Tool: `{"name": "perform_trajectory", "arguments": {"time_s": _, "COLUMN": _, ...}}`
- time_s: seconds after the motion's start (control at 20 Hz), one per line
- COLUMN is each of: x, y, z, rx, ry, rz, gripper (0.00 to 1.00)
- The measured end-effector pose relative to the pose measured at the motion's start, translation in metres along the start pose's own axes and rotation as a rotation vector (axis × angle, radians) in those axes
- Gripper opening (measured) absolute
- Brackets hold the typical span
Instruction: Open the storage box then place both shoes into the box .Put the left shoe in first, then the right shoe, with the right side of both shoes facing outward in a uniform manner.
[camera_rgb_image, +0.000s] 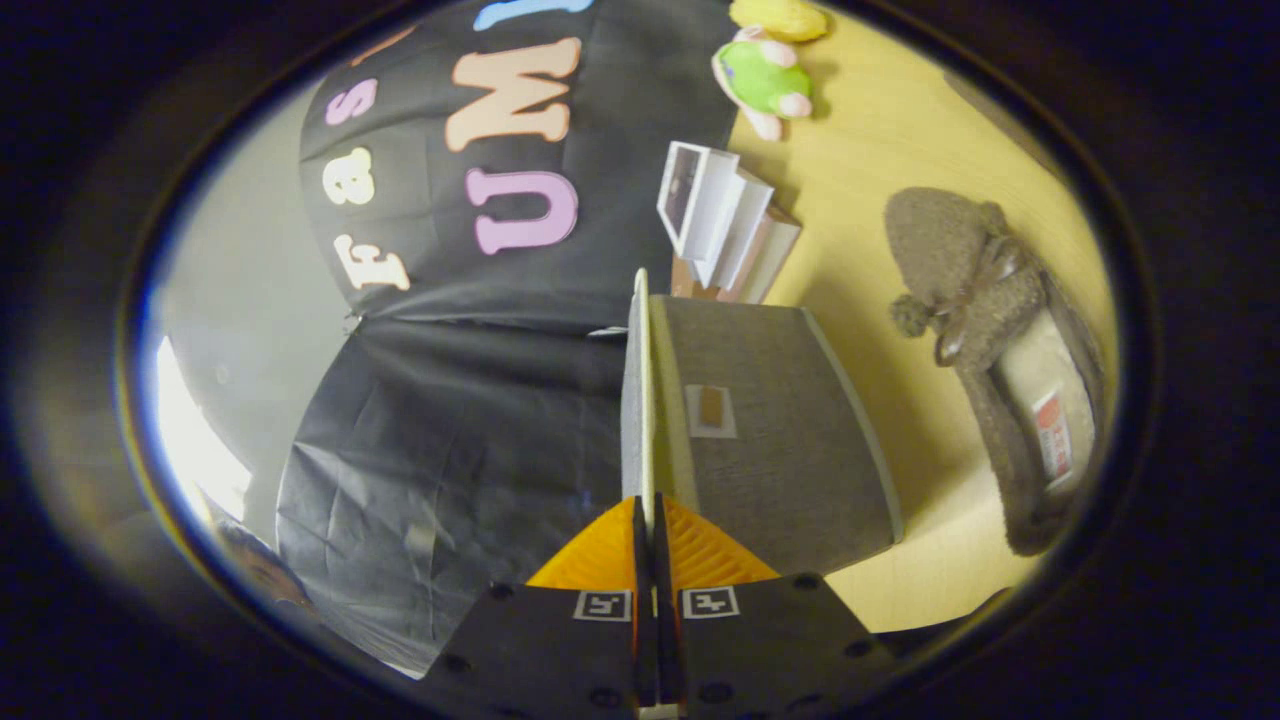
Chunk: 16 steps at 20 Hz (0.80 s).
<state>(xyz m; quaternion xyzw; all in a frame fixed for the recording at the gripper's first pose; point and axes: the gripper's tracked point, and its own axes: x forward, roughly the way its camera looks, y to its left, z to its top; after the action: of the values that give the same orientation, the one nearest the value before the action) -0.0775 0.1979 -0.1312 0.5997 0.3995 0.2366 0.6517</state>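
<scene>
Gripper (648, 520): fingers pressed together on the thin edge of the lid flap (640, 400), one finger on either face of it; the view is rolled sideways, so the table runs up the side of the picture.

Storage box (770, 430): grey fabric-covered box with pale trim, standing on the light wooden table (900, 120). A small label window (711, 411) sits on the face turned to the camera. The lid flap stands away from the box body, seen edge-on and running straight ahead from the fingertips. The inside of the box cannot be made out.

Slipper (1000, 350): one brown fuzzy slipper with a bow and pompom over the toe and a pale insole bearing a tag. It lies on the table beside the box, apart from it. Whether it is the left or the right shoe cannot be told.

Stack of white boxes (725, 230): on the table just beyond the storage box, toward the back wall.

Green plush toy (765, 80): farther along the table's back edge, with a yellow plush toy (780, 18) next to it.
</scene>
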Motion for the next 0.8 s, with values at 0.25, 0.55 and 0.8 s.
{"name": "perform_trajectory", "arguments": {"time_s": 0.25, "x": 0.002, "y": 0.045, "z": 0.0, "rx": -0.095, "ry": 0.036, "rz": 0.033, "gripper": 0.05}}
{"name": "perform_trajectory", "arguments": {"time_s": 0.55, "x": 0.019, "y": 0.091, "z": -0.016, "rx": -0.176, "ry": 0.089, "rz": 0.068, "gripper": 0.08}}
{"name": "perform_trajectory", "arguments": {"time_s": 0.8, "x": 0.046, "y": 0.132, "z": -0.036, "rx": -0.298, "ry": 0.135, "rz": 0.089, "gripper": 0.1}}
